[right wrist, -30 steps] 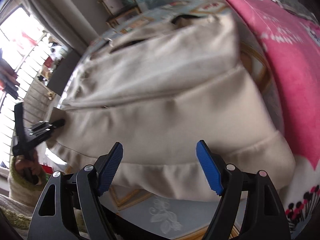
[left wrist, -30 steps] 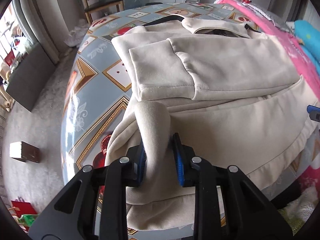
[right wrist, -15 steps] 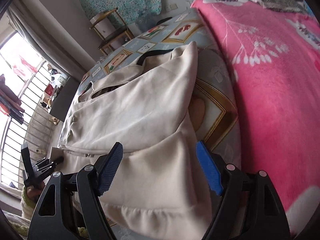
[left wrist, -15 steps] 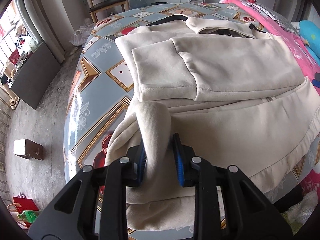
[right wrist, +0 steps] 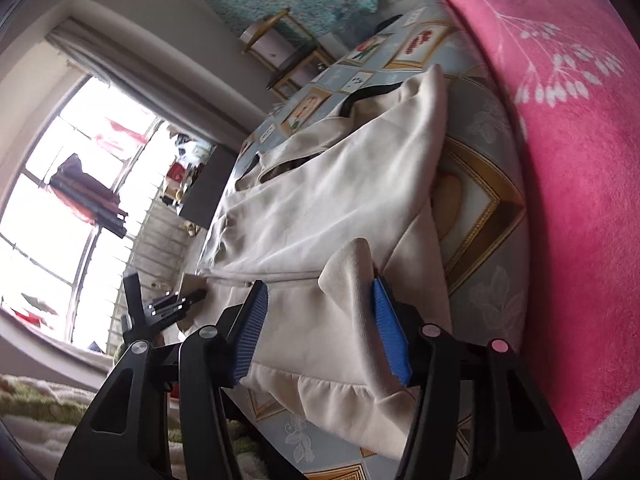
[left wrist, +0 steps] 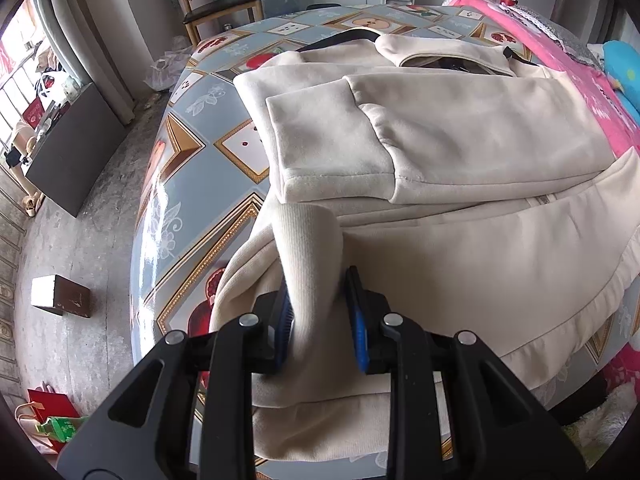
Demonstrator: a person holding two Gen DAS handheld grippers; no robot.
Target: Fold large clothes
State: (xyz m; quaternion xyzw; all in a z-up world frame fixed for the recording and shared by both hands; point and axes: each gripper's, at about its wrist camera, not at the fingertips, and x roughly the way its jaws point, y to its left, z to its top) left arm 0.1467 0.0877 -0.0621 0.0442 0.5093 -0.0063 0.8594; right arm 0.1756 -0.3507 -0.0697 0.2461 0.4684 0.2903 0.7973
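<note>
Two hand-held grippers work a cream jacket spread on the patterned surface: left hand-held gripper clamps the near-left hem, right hand-held gripper is closing around the near-right hem bunch. Jacket runs away toward its far collar.

Jacket hem hidden behind left tool; collar interior dark; pink blanket cut off.

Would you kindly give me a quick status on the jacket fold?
Left hand-held gripper clamped on beige jacket hem. Right hand-held gripper closing, hem fold between pads. Nothing in the way.
</note>
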